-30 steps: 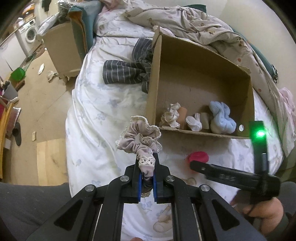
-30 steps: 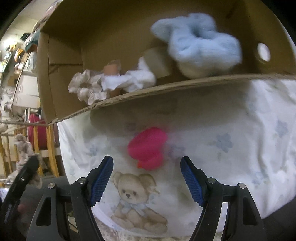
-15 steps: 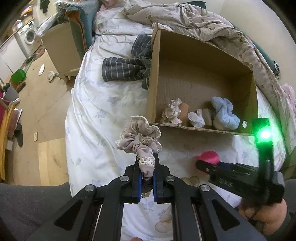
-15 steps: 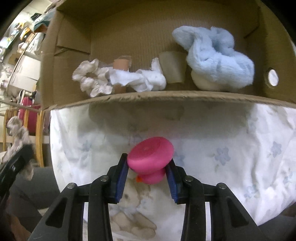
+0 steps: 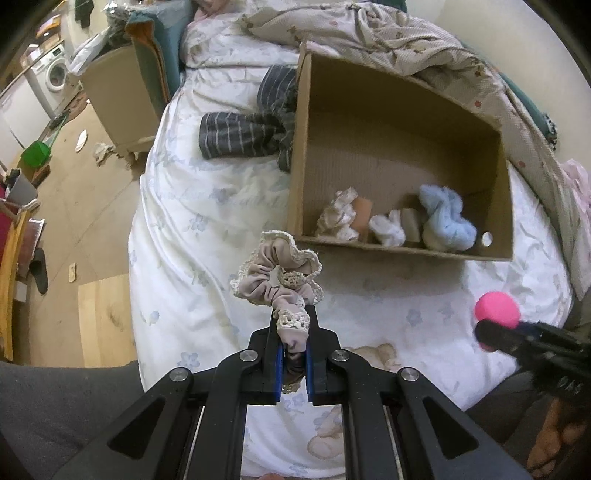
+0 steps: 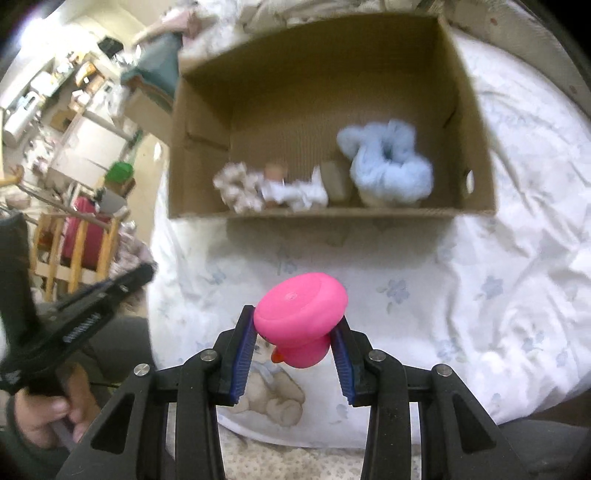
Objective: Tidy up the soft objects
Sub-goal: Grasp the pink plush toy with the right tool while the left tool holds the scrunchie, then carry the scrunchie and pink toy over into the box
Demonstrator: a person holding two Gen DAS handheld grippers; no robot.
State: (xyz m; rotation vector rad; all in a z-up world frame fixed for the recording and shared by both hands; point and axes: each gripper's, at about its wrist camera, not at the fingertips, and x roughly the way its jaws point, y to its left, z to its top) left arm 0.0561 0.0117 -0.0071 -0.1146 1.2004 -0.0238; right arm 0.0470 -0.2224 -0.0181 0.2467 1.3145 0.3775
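Observation:
My left gripper (image 5: 293, 325) is shut on a mauve scrunchie (image 5: 275, 275) with lace trim, held above the white bedsheet just in front of the cardboard box (image 5: 402, 254). My right gripper (image 6: 296, 330) is shut on a pink rubber duck (image 6: 301, 314), upside down with its orange beak at the lower left, lifted off the sheet before the box (image 6: 332, 213). Inside the box, along its near wall, lie a cream scrunchie (image 6: 240, 186), a white one (image 6: 299, 192) and a fluffy light blue one (image 6: 388, 166). The left wrist view shows the pink duck (image 5: 496, 310) at the right.
A dark striped garment (image 5: 251, 133) lies on the bed left of the box. A rumpled floral quilt (image 5: 388, 33) is piled behind it. The bed's left edge drops to a wooden floor (image 5: 66, 206) with a cabinet and clutter. A teddy bear print (image 6: 271, 391) marks the sheet.
My right gripper closed on the pink duck and lifted it off the sheet, so the box is now seen from higher up. My left gripper has stayed put with the scrunchie.

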